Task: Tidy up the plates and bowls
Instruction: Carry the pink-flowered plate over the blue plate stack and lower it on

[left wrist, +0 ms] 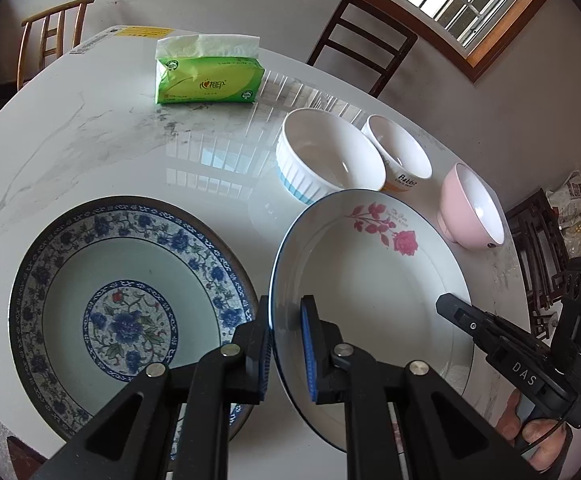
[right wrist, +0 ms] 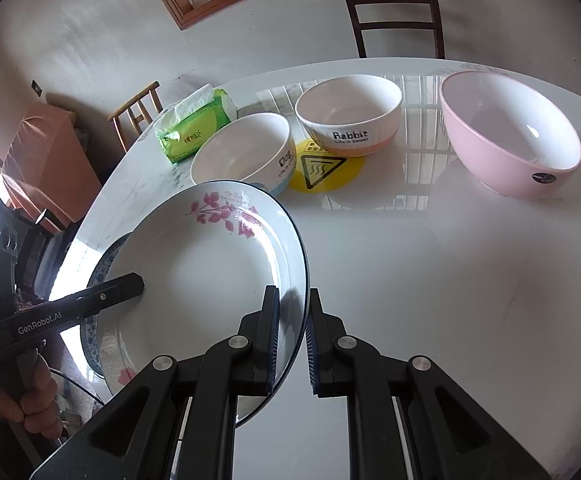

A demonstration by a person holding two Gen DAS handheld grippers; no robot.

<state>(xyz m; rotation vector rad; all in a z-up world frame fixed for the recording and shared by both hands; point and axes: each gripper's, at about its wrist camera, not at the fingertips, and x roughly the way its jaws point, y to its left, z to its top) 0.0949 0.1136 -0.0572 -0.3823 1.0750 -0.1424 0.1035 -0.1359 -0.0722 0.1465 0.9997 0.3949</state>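
Observation:
A white plate with a pink rose print (left wrist: 370,280) (right wrist: 202,272) hangs tilted above the table, held on both sides. My left gripper (left wrist: 286,344) is shut on its left rim. My right gripper (right wrist: 293,340) is shut on its right rim. To the left a blue-and-white floral plate (left wrist: 130,280) lies flat, and the rose plate partly hides it (right wrist: 102,264) in the right wrist view. Behind stand a ribbed white bowl (left wrist: 330,156) (right wrist: 242,152), a "Rabbit" bowl (left wrist: 398,152) (right wrist: 350,112) and a pink bowl (left wrist: 474,208) (right wrist: 510,132).
A green tissue pack (left wrist: 206,76) lies at the back of the white marble table (left wrist: 110,132). A yellow warning sticker (right wrist: 324,168) sits between the bowls. A dark chair (left wrist: 366,40) and a light wooden chair (left wrist: 50,32) stand beyond the far edge.

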